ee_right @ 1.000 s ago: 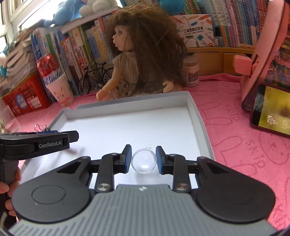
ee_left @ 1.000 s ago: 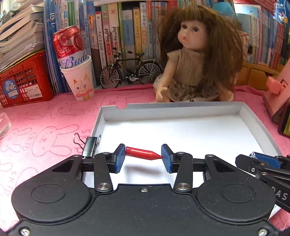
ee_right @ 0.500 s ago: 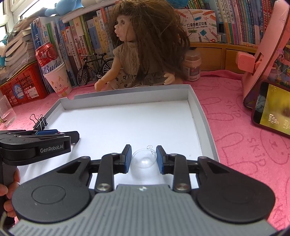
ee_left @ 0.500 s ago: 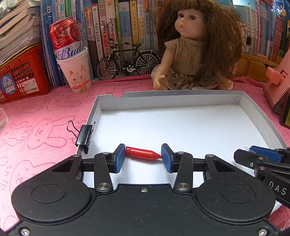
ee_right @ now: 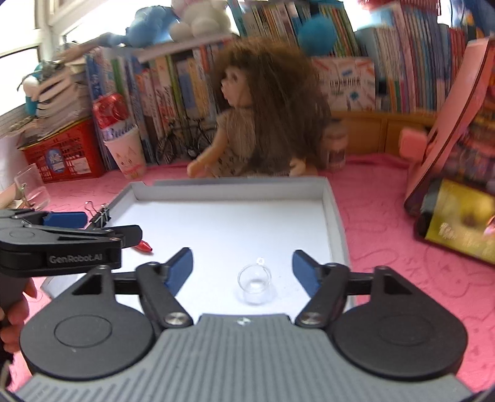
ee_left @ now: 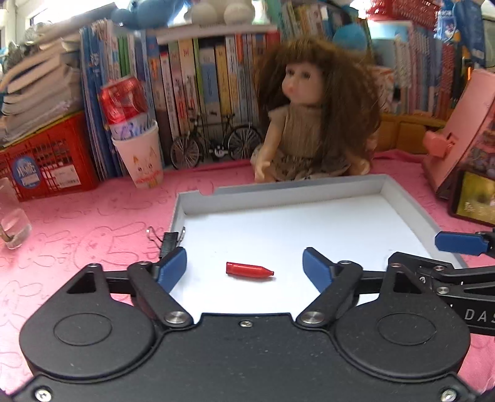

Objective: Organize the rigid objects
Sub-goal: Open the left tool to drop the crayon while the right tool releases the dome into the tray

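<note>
I'm just opening both jaws wide: left gripper [ee_left: 244,267] clearing red cap [ee_left: 249,271], right gripper [ee_right: 243,269] clearing clear cup [ee_right: 254,278], both lying in the tray [ee_left: 402,204].

This is a home study corner or child's room: tightly packed children's books [ee_left: 198,83] fill the shelves, plush toys [ee_right: 198,18] sit on top, a long-haired doll [ee_left: 312,123] and a model bicycle [ee_left: 216,145] stand on the worktop's pink rabbit-print cloth [ee_left: 77,222]

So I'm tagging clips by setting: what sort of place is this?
Most likely a home study or child's desk: packed bookshelves behind, a doll and plush toys, and a pink bunny-print cloth under the tray.
</note>
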